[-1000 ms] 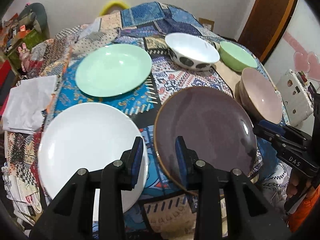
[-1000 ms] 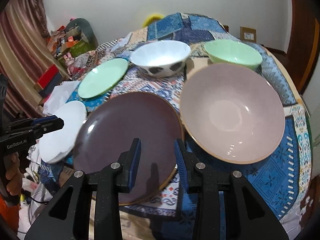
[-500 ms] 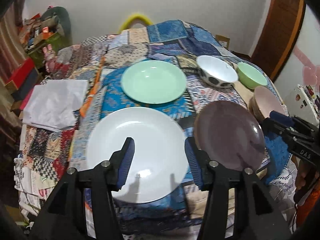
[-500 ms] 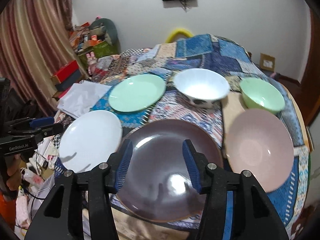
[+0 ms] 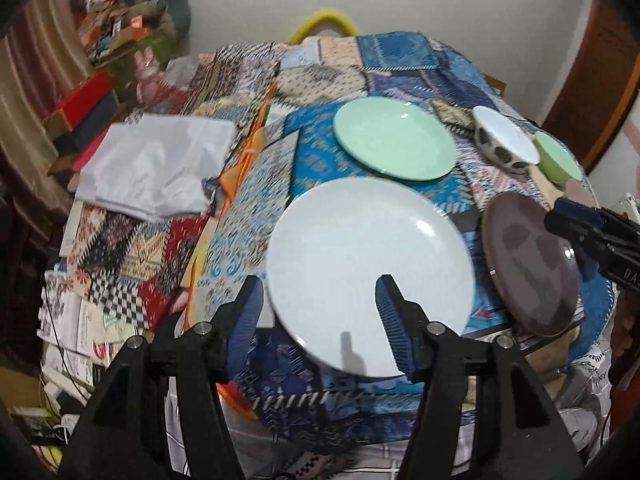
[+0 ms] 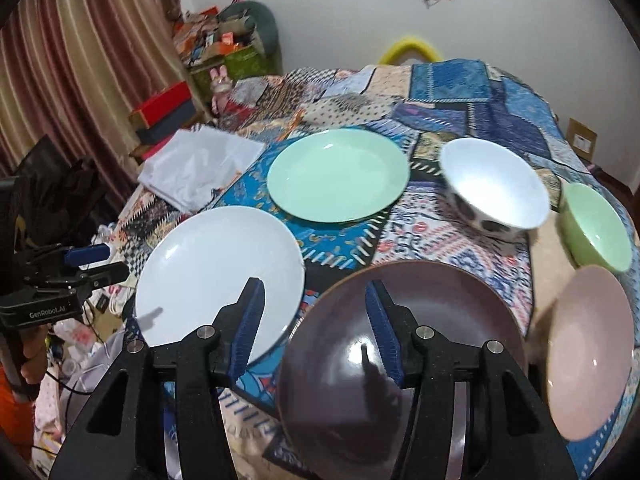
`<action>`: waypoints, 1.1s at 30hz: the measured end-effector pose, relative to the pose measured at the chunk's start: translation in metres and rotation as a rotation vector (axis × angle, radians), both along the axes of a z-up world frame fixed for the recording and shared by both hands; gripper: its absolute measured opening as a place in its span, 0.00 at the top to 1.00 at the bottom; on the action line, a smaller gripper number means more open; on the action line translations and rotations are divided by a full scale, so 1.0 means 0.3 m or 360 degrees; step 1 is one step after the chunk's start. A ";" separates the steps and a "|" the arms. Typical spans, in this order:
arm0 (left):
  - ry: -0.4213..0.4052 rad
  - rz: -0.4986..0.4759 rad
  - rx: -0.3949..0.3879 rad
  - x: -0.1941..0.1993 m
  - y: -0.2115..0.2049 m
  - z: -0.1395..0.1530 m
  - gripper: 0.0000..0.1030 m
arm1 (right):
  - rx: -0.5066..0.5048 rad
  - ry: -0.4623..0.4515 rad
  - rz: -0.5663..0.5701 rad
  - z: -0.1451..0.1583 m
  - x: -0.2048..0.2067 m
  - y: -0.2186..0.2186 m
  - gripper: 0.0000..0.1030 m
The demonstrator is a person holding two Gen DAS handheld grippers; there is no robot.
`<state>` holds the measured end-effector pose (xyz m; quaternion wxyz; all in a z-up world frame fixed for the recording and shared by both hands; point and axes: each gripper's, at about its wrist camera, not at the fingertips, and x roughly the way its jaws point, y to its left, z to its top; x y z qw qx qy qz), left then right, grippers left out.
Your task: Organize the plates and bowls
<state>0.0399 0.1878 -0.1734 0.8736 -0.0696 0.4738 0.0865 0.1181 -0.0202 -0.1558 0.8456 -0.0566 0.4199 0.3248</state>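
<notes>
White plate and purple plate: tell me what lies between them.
Only bare patchwork tablecloth; the white plate and purple plate lie apart, clearest in the right wrist view.

plates (image 6: 219, 276) left, bowls (image 6: 496, 184) right, on table (image 6: 460, 84)

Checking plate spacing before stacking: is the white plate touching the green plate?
Apart. The right wrist view shows a strip of patterned cloth between the white plate and the green plate.

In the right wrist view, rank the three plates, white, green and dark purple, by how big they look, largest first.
1. dark purple plate, though it lies nearest the camera, which inflates it.
2 and 3. white plate and green plate look about alike. The green lies farther off, so their order is unsure.
</notes>
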 end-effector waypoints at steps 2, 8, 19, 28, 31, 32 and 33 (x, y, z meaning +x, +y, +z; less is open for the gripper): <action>0.0024 0.0022 -0.0024 -0.001 0.026 -0.028 0.44 | -0.0027 0.0027 0.0033 -0.016 0.020 0.029 0.52; 0.0093 0.0053 -0.0117 0.005 0.085 -0.112 0.44 | -0.0112 0.0055 0.0097 -0.057 0.060 0.106 0.43; 0.0173 0.0025 -0.0255 0.031 0.100 -0.209 0.44 | -0.0241 0.0136 0.0216 -0.138 0.127 0.191 0.45; 0.0197 0.0002 -0.0319 0.057 0.093 -0.241 0.56 | -0.0308 0.0240 0.0300 -0.192 0.157 0.233 0.71; 0.0198 -0.0005 -0.0343 0.068 0.093 -0.247 0.61 | -0.0316 0.0283 0.0322 -0.212 0.164 0.238 0.73; 0.0194 -0.0011 -0.0348 0.070 0.092 -0.248 0.61 | -0.0321 0.0286 0.0330 -0.218 0.162 0.242 0.74; 0.0191 -0.0014 -0.0349 0.071 0.089 -0.248 0.62 | -0.0325 0.0286 0.0334 -0.220 0.162 0.245 0.74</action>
